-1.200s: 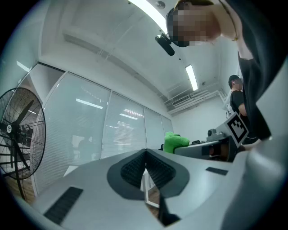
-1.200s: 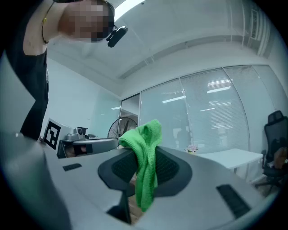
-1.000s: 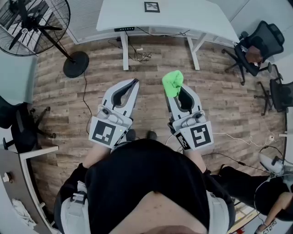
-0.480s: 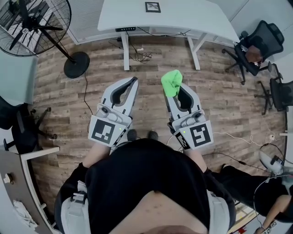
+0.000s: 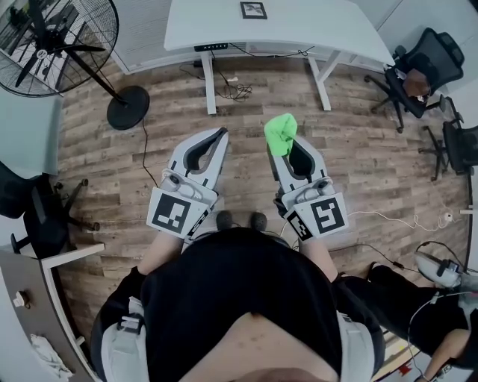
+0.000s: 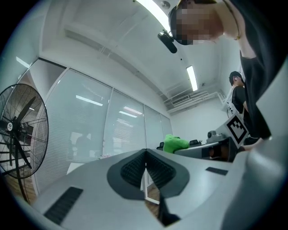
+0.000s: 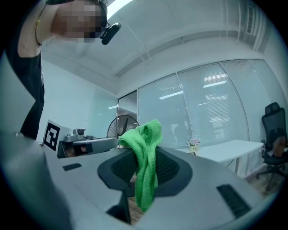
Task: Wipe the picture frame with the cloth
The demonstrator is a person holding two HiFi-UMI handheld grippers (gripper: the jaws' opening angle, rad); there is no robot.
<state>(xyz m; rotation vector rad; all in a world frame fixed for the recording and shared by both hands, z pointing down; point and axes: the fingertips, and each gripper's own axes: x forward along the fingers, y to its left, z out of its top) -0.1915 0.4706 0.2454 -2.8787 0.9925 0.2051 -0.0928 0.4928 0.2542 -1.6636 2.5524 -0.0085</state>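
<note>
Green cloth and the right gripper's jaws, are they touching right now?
Touching. The right gripper view shows the green cloth pinched between the closed jaws of the right gripper, with its loose end hanging below them.

The cloth (image 5: pixel 281 134) at the right gripper's (image 5: pixel 283 151) tips is bright green. That gripper and the left gripper (image 5: pixel 222 134) are light grey with black pads and black-and-white square markers. Ahead of them, the counter (image 5: pixel 314 26) is white, the picture frame (image 5: pixel 253 10) black and the floor (image 5: pixel 358 164) brown wood-plank.
</note>
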